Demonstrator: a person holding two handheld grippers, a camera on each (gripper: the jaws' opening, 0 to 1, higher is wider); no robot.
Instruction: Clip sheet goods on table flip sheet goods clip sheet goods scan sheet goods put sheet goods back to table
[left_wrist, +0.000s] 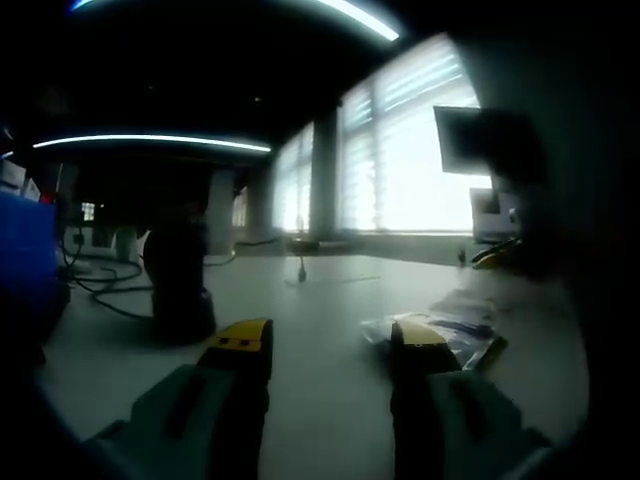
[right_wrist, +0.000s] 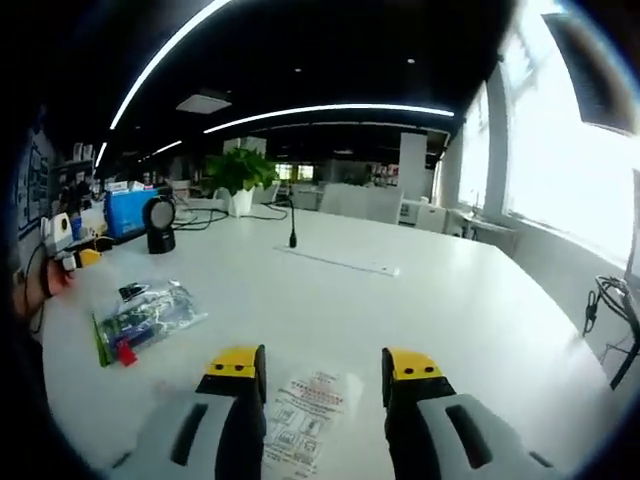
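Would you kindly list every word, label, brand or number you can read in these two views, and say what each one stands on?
No text can be read.
Printed sheet between the right gripper's jaws: red heading and dark lines of print, too small and blurred to read.
Clear bag of goods on the table: coloured printing, unreadable.
Clear packet in the left gripper view: too dim to read.

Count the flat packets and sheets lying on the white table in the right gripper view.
2: a clear packet toward the left, and a printed sheet between the right gripper jaws. Others may be hidden.
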